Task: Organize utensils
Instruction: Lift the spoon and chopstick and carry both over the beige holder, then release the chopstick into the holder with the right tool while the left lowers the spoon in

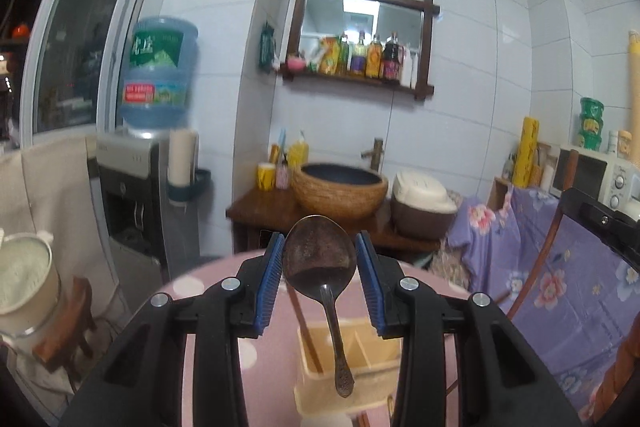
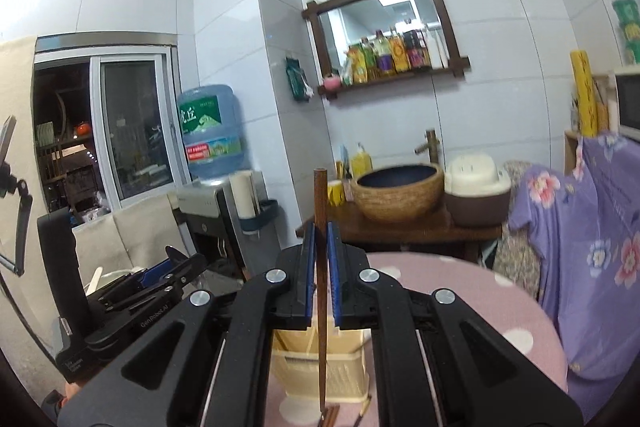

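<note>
While I held both tools above the pink dotted table (image 1: 208,291), my left gripper (image 1: 320,259) pinched a dark metal spoon (image 1: 320,259) by its bowl, handle hanging over the cream utensil holder (image 1: 352,351). My right gripper (image 2: 321,247) was clamped narrow on an upright wooden chopstick (image 2: 320,195), its tip below over that holder.

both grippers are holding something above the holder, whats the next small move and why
Probably lower the right gripper so its upright chopstick drops into the cream utensil holder directly beneath. The left gripper holds a spoon bowl-up over the holder too; it could follow.
</note>
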Available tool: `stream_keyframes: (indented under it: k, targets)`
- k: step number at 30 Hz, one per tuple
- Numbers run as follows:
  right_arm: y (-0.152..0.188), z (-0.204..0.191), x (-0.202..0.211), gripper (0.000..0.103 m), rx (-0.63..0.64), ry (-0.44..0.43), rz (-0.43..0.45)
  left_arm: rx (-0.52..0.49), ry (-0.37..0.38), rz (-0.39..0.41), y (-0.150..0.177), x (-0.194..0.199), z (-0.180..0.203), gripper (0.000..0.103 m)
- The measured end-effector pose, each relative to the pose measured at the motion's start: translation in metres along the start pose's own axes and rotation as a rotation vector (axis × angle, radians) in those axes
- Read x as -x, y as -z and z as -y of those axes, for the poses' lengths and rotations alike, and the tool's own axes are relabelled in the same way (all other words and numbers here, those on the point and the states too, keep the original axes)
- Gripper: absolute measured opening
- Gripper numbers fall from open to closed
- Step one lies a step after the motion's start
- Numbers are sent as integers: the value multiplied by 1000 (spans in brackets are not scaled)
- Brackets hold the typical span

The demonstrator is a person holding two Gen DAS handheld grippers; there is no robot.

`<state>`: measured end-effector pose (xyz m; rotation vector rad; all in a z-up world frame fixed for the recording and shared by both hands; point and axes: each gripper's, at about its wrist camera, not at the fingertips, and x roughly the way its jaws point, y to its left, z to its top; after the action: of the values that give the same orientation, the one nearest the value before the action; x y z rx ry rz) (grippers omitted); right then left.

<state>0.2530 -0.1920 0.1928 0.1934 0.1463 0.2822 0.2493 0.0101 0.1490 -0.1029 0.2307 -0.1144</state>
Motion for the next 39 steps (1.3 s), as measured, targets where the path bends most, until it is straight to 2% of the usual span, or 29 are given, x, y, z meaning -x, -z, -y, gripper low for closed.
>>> stream_keyframes:
  k: [3,6,11,16,27,32,39]
  targets:
    - [-15,-13,-18,7,33,29,34,-8,-18,17,-15,-15,7,37]
    - [-17,-17,-39,7,26,46,34,-22,-36,7,-14,-33,12,37]
    - [-1,-12,-66,7,25,90,33,-33,-58,-29,8,-55,10,37]
    - [26,-5,-89,7,0,121,-22,-29,-60,-64,34,-66,7,37]
    - [77,2,-95,7,12,89,-113,-68,-36,-128,79,-68,11,37]
    - [90,5,-97,7,8,83,-139,-84,-25,-161,91,-73,10,37]
    - [96,7,-95,7,19,79,-132,-94,-23,-198,105,-79,10,37]
